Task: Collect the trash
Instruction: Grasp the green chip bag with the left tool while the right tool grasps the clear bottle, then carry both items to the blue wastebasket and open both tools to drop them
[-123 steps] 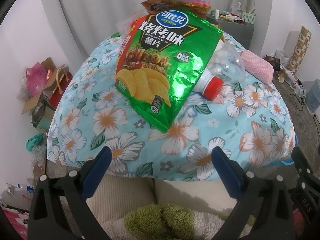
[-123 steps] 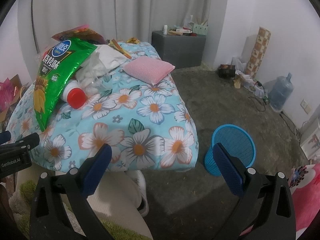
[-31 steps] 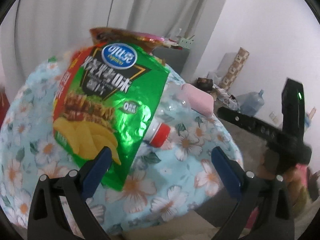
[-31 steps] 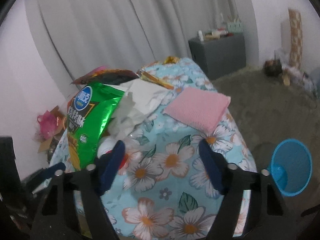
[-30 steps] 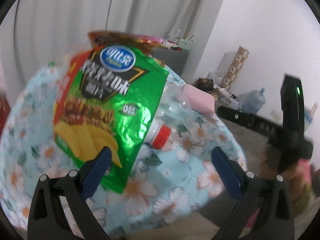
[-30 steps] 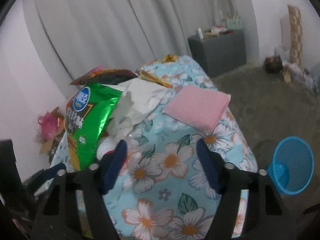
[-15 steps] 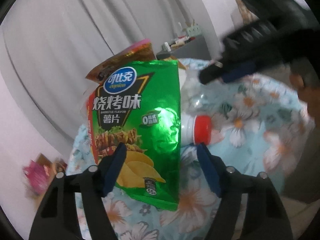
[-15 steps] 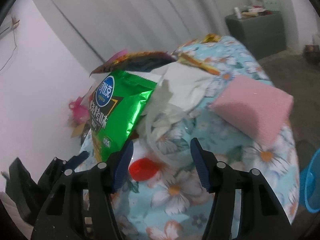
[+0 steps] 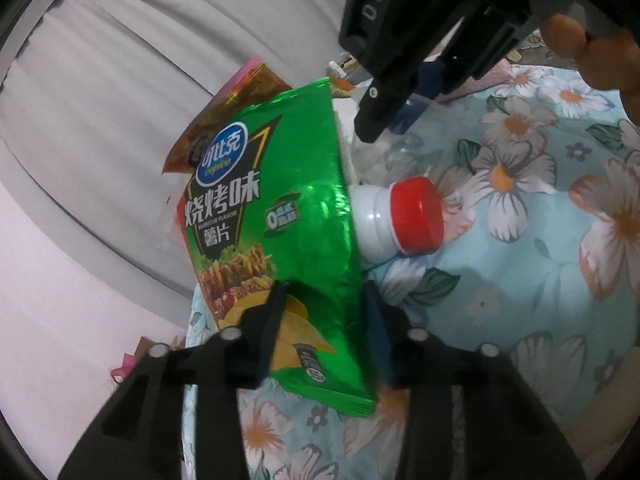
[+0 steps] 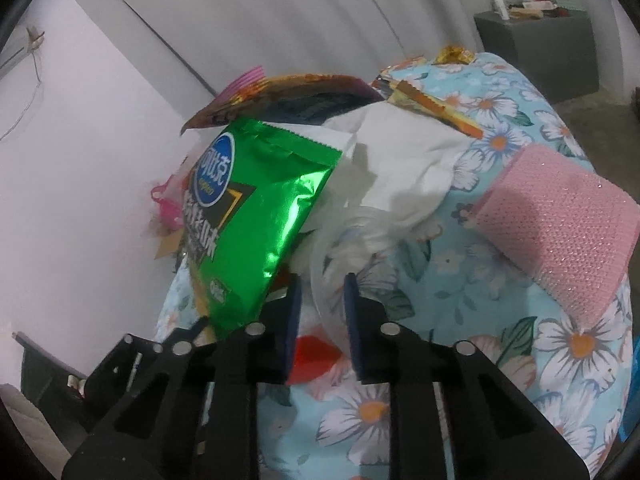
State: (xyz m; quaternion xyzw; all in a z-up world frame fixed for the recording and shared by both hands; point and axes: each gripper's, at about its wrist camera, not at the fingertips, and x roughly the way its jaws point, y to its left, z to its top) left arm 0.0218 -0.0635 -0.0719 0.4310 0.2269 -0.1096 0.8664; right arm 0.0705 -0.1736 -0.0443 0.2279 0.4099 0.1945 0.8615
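A shiny green chip bag [image 9: 288,216] printed with crisps and skewers lies on the flowered bed [image 9: 540,280]. The left claw [image 9: 324,312] has just been closing and straddles its lower end, seemingly pinching it. The right claw [image 10: 320,296] has been closing onto a crumpled clear bottle [image 10: 340,240] with a red cap [image 9: 418,214].

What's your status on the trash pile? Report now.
Left gripper jaws just closing around green chip bag. Right gripper closing on clear plastic bottle, red cap. White tissue piled on the bottle.
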